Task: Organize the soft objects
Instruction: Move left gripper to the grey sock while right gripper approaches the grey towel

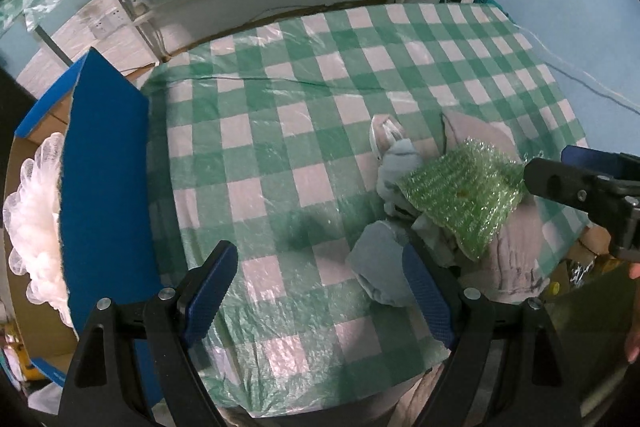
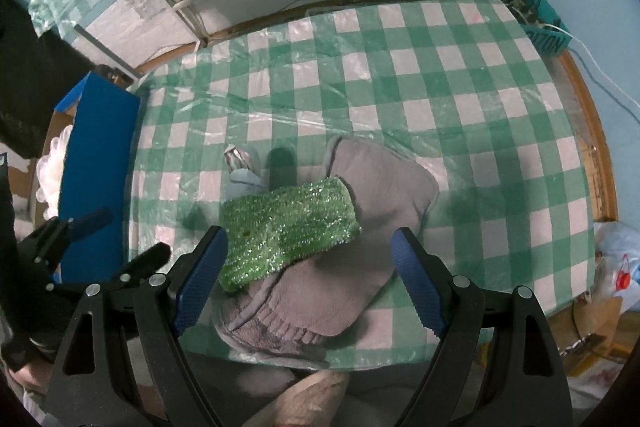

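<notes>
A pile of soft things lies at the near right of the checkered table [image 1: 320,67]: a green bubble-wrap sheet [image 1: 460,195] on top of a grey knitted garment [image 1: 516,255], with a pale blue cloth [image 1: 380,267] and a small white object [image 1: 384,135] beside them. My left gripper [image 1: 320,291] is open and empty, its right finger against the blue cloth. In the right wrist view my right gripper [image 2: 308,275] is open and empty above the bubble wrap [image 2: 288,231] and the grey garment [image 2: 340,299]. The blue cloth [image 2: 244,183] peeks out behind.
A cardboard box with blue flaps [image 1: 104,167] stands at the table's left, with white foam netting [image 1: 36,219] inside; it also shows in the right wrist view [image 2: 96,163]. A wall and shelf frame lie behind. Bags and boxes [image 2: 612,267] sit at the right.
</notes>
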`<state>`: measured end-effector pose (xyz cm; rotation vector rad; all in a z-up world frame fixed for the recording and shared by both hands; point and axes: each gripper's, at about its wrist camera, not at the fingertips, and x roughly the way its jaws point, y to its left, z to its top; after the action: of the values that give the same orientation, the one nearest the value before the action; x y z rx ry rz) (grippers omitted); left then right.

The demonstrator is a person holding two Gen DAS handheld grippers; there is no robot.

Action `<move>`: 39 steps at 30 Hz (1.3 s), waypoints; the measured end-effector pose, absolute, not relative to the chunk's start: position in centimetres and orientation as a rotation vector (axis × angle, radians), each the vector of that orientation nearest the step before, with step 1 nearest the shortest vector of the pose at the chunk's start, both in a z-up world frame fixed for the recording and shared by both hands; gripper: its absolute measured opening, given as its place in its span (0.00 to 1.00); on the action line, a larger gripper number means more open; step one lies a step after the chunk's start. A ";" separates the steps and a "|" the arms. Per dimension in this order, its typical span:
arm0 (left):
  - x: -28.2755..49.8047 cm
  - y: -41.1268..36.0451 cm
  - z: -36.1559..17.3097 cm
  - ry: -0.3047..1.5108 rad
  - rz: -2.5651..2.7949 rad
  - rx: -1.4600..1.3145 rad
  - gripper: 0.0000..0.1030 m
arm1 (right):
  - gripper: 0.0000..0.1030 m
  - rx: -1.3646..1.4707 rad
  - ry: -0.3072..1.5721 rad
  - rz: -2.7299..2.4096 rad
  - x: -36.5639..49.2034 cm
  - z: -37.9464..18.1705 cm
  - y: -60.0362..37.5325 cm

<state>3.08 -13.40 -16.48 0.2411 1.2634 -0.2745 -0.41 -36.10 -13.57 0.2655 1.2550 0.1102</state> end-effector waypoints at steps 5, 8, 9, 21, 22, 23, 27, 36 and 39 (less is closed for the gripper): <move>2.7 -13.7 -17.5 1.292 -0.288 0.243 0.83 | 0.81 0.244 1.287 0.098 -1.0 -14.5 -36.1; 2.4 -14.2 -18.0 1.298 -0.293 0.261 0.83 | 0.81 0.242 1.296 0.090 -1.4 -14.8 -36.3; 2.3 -14.4 -18.2 1.303 -0.296 0.269 0.83 | 0.81 0.242 1.298 0.091 -1.6 -14.8 -36.3; 2.0 -16.2 -20.5 1.335 -0.313 0.320 0.83 | 0.81 0.207 1.360 0.096 -2.4 -16.7 -35.2; 2.1 -16.2 -20.7 1.339 -0.310 0.321 0.83 | 0.81 0.197 1.373 0.091 -2.4 -17.0 -35.0; 2.2 -16.3 -21.0 1.344 -0.307 0.322 0.83 | 0.81 0.183 1.381 0.092 -2.3 -17.3 -34.9; 2.5 -16.3 -21.8 1.356 -0.298 0.331 0.83 | 0.81 0.076 1.409 0.047 -1.7 -18.5 -34.5; 3.6 -15.4 -22.5 1.346 -0.256 0.346 0.83 | 0.82 0.093 1.454 -0.064 -0.5 -20.2 -37.1; 4.1 -15.0 -22.7 1.348 -0.238 0.347 0.84 | 0.82 0.193 1.444 -0.053 -0.4 -20.1 -37.8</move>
<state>4.14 -15.02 -22.72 0.3465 1.3477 -0.2382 -0.36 -37.84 -20.14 0.1933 1.4439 -0.0527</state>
